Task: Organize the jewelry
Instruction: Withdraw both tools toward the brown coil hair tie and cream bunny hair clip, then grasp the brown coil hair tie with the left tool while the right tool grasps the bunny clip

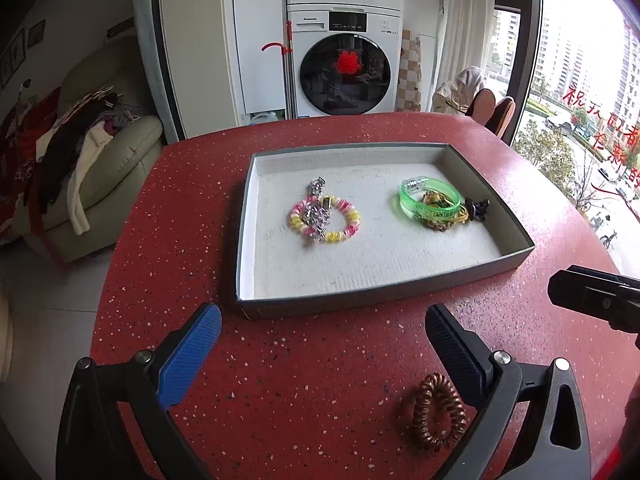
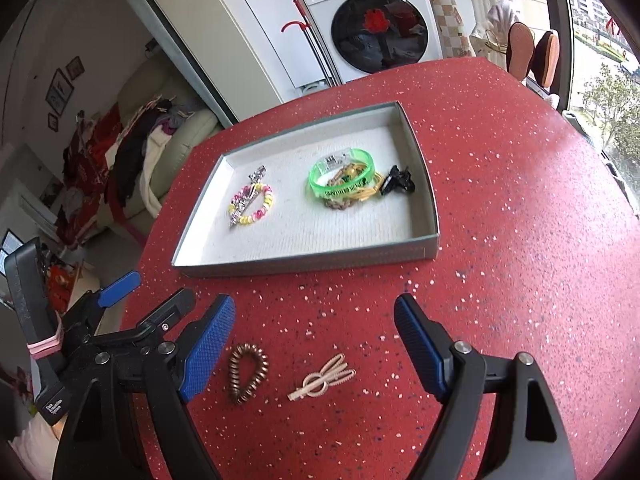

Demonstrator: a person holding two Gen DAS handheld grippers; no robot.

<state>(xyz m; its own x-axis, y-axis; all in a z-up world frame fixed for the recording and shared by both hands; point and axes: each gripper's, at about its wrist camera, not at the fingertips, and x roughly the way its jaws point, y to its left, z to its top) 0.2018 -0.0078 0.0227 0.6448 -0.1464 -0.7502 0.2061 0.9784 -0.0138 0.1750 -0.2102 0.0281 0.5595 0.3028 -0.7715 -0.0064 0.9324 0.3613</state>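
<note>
A shallow grey tray point(image 1: 360, 300) with a white lining sits on the red speckled table. In it lie a pink-and-yellow bead bracelet point(image 1: 326, 218) with a silver chain, a green bangle point(image 1: 430, 200) over yellow and brown bands, and a black clip point(image 1: 476, 208). A brown coil hair tie point(image 1: 438, 412) lies on the table near the front, beside my left gripper's right finger. My left gripper point(image 1: 320, 332) is open and holds nothing. In the right wrist view the coil point(image 2: 246, 372) and a beige hair clip point(image 2: 324, 376) lie below my right gripper point(image 2: 316, 332), which is open and grips nothing.
The table point(image 2: 520, 200) is round, with its edge close on the left. Beyond it stand a washing machine point(image 1: 344, 72), a cream sofa point(image 1: 120, 160) heaped with clothes and a window at the right. My left gripper point(image 2: 148, 296) shows at the left of the right wrist view.
</note>
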